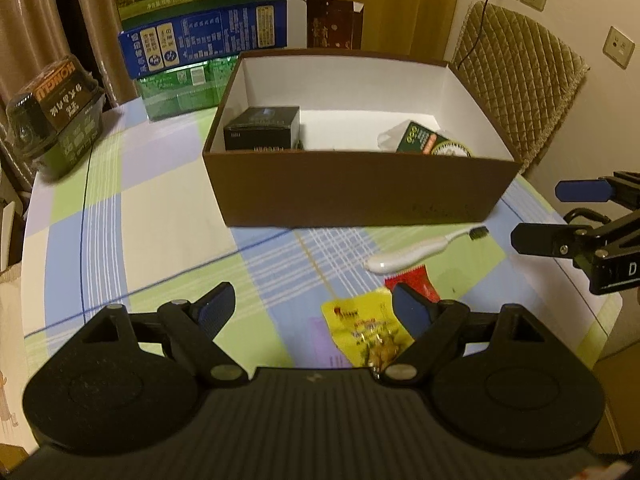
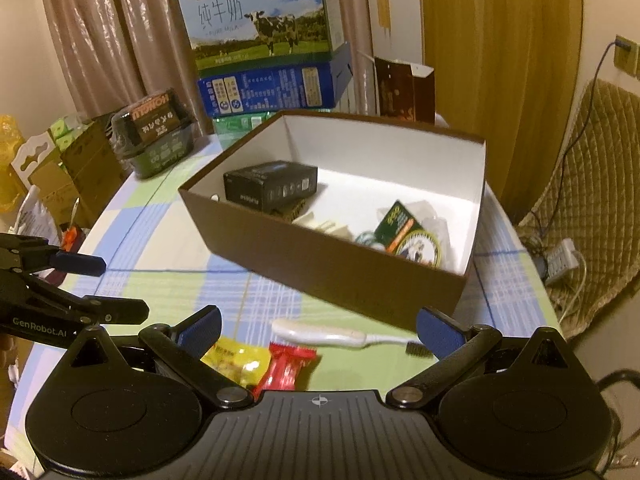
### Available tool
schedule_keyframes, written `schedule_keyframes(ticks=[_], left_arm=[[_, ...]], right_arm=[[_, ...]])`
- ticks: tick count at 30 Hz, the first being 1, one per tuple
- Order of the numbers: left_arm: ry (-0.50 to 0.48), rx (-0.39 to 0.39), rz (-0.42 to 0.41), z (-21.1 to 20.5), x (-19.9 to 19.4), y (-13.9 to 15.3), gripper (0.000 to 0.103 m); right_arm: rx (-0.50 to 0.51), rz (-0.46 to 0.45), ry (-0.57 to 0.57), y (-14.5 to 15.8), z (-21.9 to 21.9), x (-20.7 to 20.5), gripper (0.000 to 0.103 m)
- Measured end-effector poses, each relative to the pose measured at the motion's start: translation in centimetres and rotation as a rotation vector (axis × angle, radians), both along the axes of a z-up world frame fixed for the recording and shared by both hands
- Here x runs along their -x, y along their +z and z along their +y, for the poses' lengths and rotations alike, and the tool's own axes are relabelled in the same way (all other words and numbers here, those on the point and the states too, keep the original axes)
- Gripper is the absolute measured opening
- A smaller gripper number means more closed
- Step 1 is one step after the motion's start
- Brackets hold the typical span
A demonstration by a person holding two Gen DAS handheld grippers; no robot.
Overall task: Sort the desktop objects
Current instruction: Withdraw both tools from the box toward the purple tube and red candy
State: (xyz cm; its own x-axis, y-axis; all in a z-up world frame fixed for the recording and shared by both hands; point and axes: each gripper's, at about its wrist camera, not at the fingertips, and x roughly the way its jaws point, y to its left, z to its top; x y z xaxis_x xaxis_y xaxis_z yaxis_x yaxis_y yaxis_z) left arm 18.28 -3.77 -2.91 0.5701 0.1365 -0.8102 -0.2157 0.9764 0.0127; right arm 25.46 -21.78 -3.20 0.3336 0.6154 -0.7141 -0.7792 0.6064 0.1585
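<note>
Currently listed: left gripper (image 1: 314, 304) and right gripper (image 2: 318, 326), jaws spread, empty; white toothbrush (image 1: 420, 250), yellow snack packet (image 1: 366, 330), red sachet (image 1: 414, 282) beside open brown cardboard box (image 1: 360, 190).

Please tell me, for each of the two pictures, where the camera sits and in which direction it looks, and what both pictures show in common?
Left wrist: sits on the left gripper, looking forward and down at the brown box; its own open fingers show, with the right gripper at the right edge.
Right wrist: sits on the right gripper, looking forward and down over the same box; its own open fingers show, with the left gripper at the left edge.
Shared: the box, the toothbrush, the yellow packet, the red packet.
</note>
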Motion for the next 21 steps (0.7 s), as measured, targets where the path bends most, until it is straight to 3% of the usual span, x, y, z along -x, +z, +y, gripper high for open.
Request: schedule_keyframes(ticks=[21], left_arm=[[0.02, 0.032, 0.102, -0.8, 2.1, -3.7, 0.082]], right_arm=[[0.102, 0.113, -0.01, -3.7, -0.2, 2.1, 0.101]])
